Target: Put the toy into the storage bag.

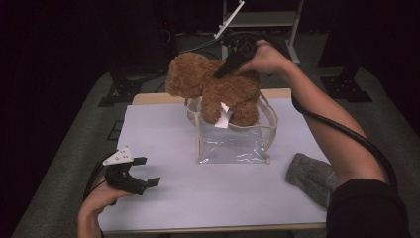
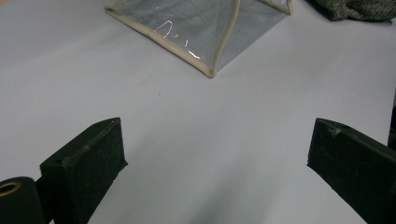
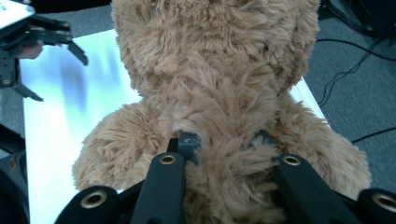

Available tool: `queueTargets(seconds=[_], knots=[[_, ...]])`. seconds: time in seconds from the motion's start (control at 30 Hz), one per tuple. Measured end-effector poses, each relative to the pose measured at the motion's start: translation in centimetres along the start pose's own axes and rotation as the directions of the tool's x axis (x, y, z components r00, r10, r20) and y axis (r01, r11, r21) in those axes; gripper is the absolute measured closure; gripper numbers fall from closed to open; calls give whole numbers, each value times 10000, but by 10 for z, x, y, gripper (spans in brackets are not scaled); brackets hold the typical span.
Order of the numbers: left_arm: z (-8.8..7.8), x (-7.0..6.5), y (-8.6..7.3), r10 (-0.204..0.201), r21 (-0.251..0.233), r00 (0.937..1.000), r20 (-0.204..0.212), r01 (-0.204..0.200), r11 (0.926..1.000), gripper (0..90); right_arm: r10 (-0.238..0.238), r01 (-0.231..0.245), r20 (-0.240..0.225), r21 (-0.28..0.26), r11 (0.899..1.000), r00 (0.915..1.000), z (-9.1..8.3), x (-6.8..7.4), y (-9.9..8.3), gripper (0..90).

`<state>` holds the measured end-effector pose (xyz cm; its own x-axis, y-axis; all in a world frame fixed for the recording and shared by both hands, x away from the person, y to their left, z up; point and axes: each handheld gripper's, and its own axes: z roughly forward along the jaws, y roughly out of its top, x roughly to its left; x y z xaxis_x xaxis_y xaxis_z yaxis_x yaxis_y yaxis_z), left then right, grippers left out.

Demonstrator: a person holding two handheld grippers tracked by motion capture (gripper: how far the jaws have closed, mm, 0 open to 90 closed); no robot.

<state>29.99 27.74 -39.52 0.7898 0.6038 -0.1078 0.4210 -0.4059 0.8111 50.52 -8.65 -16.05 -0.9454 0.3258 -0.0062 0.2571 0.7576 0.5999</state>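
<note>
Hanging over the mouth of the clear bag (image 1: 232, 141), the brown teddy bear (image 1: 213, 84) hides most of the right gripper (image 1: 225, 68): in the high view its tips vanish into the fur of the bear's back, and in the right gripper view the black jaws are sunk in the plush, clamped on a fold of it. The bear's feet dip past the bag's rim, so how deep they reach is hard to tell through the glare on the plastic; a white tag dangles by one leg. The bag stands at the middle of the desk (image 1: 163, 129), toward its far edge, with its near corner cut off at the top of the left gripper view. A grey knitted cloth (image 1: 311, 176) lies near the desk's right edge, partly behind the person's dark sleeve. The left gripper (image 1: 143, 171) rests low at the near left corner, jaws spread wide with nothing between them, and bare desk stretches between it and the bag.
</note>
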Motion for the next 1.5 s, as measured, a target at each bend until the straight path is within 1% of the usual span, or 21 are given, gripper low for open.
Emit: queueTargets(seconds=[0.13,0.23,0.33,0.57,0.6,0.63,0.67,0.7,0.77,0.83,0.93,1.0,1.03,1.17,1.27,1.33,1.37,1.5], knots=[[0,0,-1,-16,29,10000,-3,16,10000,31,343,-340,193,-166,9993,9992,-4,-12,-9,727],[0,0,-1,-24,-7,10000,-9,24,10000,31,570,-559,319,-346,9978,9979,-10,-18,-12,727],[0,1,-1,-38,10,10000,-21,38,10000,31,682,-663,472,-400,9970,9966,-14,-23,-15,727],[2,1,-2,-47,97,10000,23,47,9999,31,997,-964,874,-418,9945,9912,-17,-32,-20,728],[2,1,-2,-69,70,10000,10,69,10000,31,991,-955,975,-416,9946,9903,-17,-33,-20,728],[2,1,-2,-69,70,10000,10,69,10000,31,991,-955,975,-416,9946,9903,-17,-33,-20,728],[1,1,-2,-57,57,10000,4,57,10000,31,1043,-1004,1112,-404,9941,9883,-16,-34,-21,728],[1,1,-2,-57,57,10000,4,57,10000,31,1043,-1004,1112,-404,9941,9883,-16,-34,-21,728],[1,1,-2,-81,45,10000,-3,81,10000,31,1053,-1025,1236,-288,9943,9867,-14,-35,-23,728],[1,1,-2,-59,49,10000,19,59,10000,31,1088,-1074,1237,-178,9941,9863,-12,-35,-24,727],[2,1,-2,-54,78,10000,43,54,10000,31,889,-894,1183,-12,9960,9890,-8,-30,-27,727],[2,1,-2,-65,72,10000,52,65,10000,31,893,-905,1149,55,9959,9894,-6,-28,-28,727],[2,0,-2,-38,78,10000,66,38,10000,31,754,-780,1080,195,9968,9913,-2,-22,-30,724],[2,0,-1,6,51,10000,57,-6,10000,31,541,-578,857,417,9975,9948,7,-14,-35,724],[2,-1,-1,5,31,10000,61,-5,10000,31,496,-535,689,562,9970,9964,12,-10,-41,724],[3,-1,-1,2,74,10000,80,-3,10000,31,548,-581,546,614,9964,9970,14,-7,-45,724],[3,-1,-1,2,74,10000,80,-3,10000,31,548,-581,546,614,9964,9970,14,-7,-45,724],[4,0,-2,-15,115,10000,87,14,9999,31,526,-542,235,701,9961,9983,19,0,-53,724]])
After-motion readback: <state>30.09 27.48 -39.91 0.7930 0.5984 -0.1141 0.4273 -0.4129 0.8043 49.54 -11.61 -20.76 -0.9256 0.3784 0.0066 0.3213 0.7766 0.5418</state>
